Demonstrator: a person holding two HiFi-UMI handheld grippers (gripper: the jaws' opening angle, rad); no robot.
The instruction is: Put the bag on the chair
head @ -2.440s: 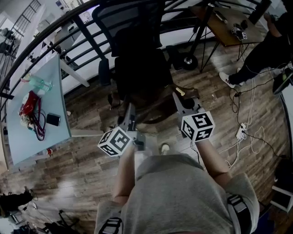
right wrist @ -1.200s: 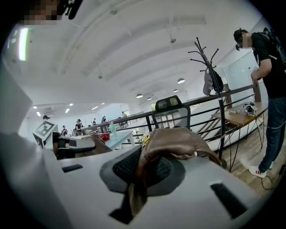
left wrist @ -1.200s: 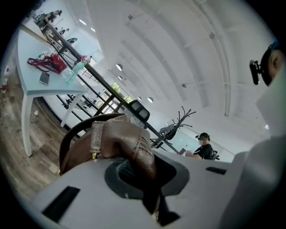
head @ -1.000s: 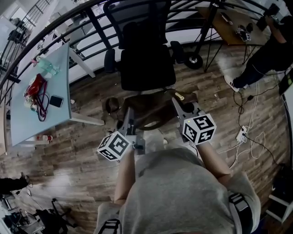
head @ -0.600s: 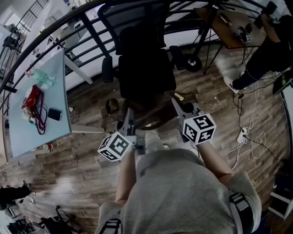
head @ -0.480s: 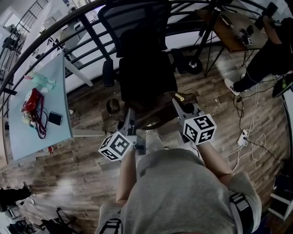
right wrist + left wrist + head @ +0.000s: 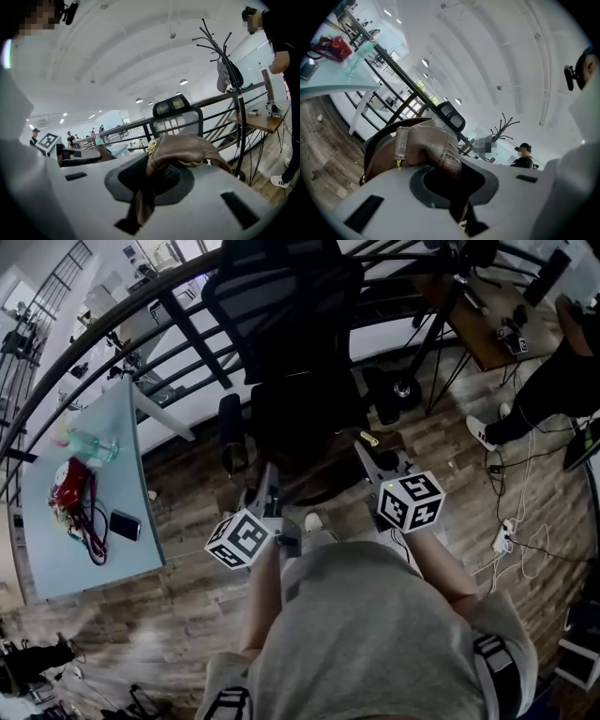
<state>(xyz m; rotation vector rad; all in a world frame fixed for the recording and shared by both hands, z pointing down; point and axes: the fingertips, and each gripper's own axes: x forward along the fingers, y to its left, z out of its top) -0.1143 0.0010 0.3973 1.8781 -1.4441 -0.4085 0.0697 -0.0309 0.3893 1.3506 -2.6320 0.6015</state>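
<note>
Gripping one brown leather bag (image 7: 424, 145) from both sides, the left claw (image 7: 268, 476) and right claw (image 7: 370, 448) are each pinched tight on a fold of its leather. It hangs between them at the front edge of the single black chair (image 7: 300, 399); whether it touches the seat is unclear. The left cube (image 7: 239, 538) and right cube (image 7: 411, 501) show black-and-white square patterns. One desk (image 7: 56, 559) holds one bottle (image 7: 94, 444), one red pouch (image 7: 67, 482) and one phone (image 7: 124, 524).
</note>
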